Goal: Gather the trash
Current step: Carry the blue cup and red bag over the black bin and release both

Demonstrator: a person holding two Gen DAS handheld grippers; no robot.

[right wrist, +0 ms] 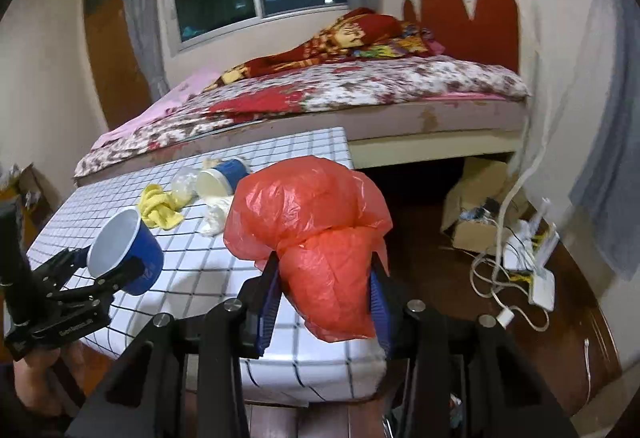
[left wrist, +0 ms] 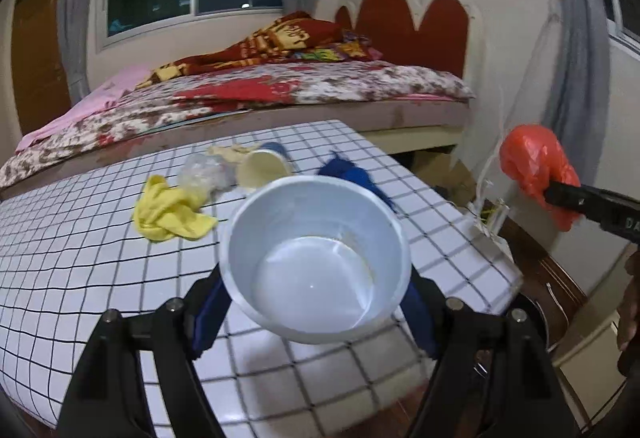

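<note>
My left gripper is shut on a blue paper cup with a white inside, held above the checkered table; the cup also shows in the right wrist view. My right gripper is shut on a crumpled red plastic bag, held off the table's right edge; the bag also shows in the left wrist view. On the table lie a yellow crumpled cloth, a clear plastic wad, a second blue cup on its side and a blue scrap.
A bed with patterned blankets stands behind the table. To the right on the wooden floor are a cardboard box, white cables and a power adapter. A white wad lies near the table's middle.
</note>
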